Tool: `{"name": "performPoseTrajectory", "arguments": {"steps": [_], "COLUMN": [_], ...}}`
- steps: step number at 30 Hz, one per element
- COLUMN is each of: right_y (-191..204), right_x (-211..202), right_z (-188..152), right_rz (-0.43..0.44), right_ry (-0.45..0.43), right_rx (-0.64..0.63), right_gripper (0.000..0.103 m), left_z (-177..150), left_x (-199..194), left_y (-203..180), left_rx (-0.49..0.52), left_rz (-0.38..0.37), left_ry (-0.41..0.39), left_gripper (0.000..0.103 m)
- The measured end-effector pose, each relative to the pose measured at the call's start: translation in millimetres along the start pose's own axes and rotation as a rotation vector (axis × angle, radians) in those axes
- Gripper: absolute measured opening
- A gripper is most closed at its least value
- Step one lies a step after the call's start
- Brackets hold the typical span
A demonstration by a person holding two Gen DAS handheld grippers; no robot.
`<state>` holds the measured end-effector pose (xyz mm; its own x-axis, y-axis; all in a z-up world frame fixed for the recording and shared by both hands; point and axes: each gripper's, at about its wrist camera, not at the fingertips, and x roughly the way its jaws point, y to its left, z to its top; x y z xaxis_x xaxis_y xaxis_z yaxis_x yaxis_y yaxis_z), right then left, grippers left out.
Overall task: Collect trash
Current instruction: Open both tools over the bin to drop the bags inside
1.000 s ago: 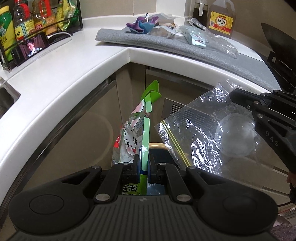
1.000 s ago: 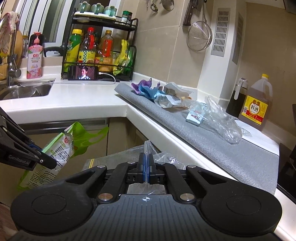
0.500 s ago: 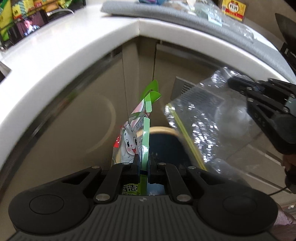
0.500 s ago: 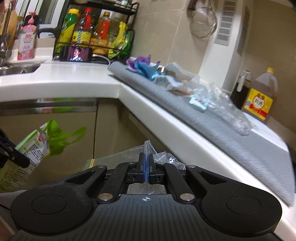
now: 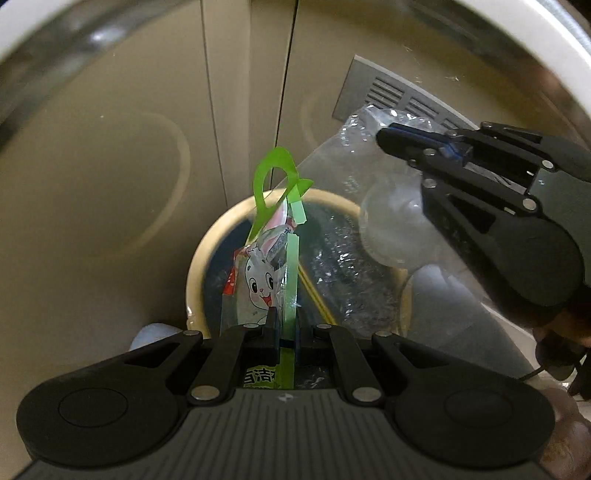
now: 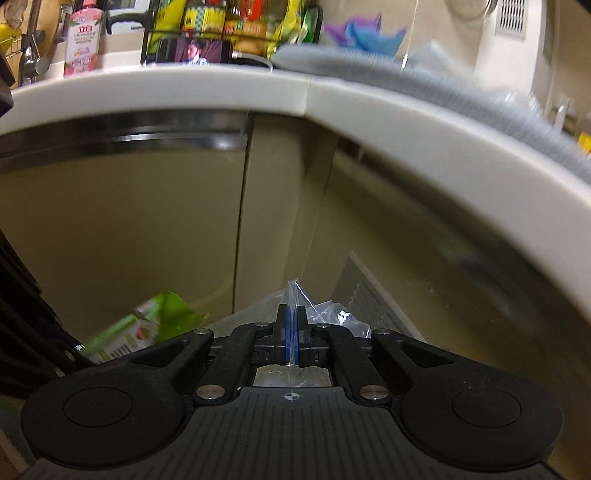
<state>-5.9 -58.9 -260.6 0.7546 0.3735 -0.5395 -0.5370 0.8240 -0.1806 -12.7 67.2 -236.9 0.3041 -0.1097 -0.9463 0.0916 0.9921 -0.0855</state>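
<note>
My left gripper [image 5: 286,328] is shut on a green and white wrapper [image 5: 264,275] printed with a cartoon rabbit. The wrapper hangs straight over a round bin [image 5: 201,258] with a pale rim and dark inside, on the floor below. To the right, my right gripper [image 5: 386,138] is shut on a clear zip bag [image 5: 351,236] that droops over the bin's right half. In the right wrist view the right gripper [image 6: 291,334] pinches the clear bag's edge [image 6: 327,312], and the green wrapper [image 6: 147,325] shows blurred at the lower left.
Beige cabinet doors [image 5: 110,166] and a grey vent panel [image 5: 391,96] stand behind the bin. The white counter edge [image 6: 332,99] curves overhead, with a grey mat [image 6: 443,92], more wrappers [image 6: 362,33], a bottle rack [image 6: 229,22] and a phone [image 6: 199,50] on it.
Both grippers have sunk from counter height to below the counter edge, still holding their trash. The bin has grown large under the wrapper and the clear bag.
</note>
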Motion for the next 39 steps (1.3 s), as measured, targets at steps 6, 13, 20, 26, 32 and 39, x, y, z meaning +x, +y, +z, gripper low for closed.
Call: {"name": "performPoseTrajectory", "arguments": {"steps": [6, 13, 20, 26, 32, 39], "right_y": [0, -2, 0, -7, -6, -13], "right_x": [23, 44, 61, 80, 89, 87], "right_z": [-9, -13, -17, -16, -16, -21], "right_rz": [0.044, 0.090, 0.110, 0.105, 0.126, 0.129], "right_ry": [0.044, 0.080, 0.117, 0.168, 0.215, 0.275], "right_rx": [0.020, 0.044, 0.036, 0.062, 0.065, 0.120], "right_gripper": [0.002, 0.002, 0.002, 0.003, 0.008, 0.062], "left_z": [5, 18, 22, 27, 27, 22], "left_x": [23, 51, 61, 60, 60, 50], "left_y": [1, -4, -5, -9, 2, 19], "left_rx": [-0.004, -0.002, -0.023, -0.009, -0.023, -0.097], "left_rz": [-0.016, -0.014, -0.018, -0.022, -0.042, -0.045], "left_ry": [0.057, 0.108, 0.135, 0.156, 0.171, 0.206], "left_gripper": [0.007, 0.008, 0.008, 0.008, 0.025, 0.089]}}
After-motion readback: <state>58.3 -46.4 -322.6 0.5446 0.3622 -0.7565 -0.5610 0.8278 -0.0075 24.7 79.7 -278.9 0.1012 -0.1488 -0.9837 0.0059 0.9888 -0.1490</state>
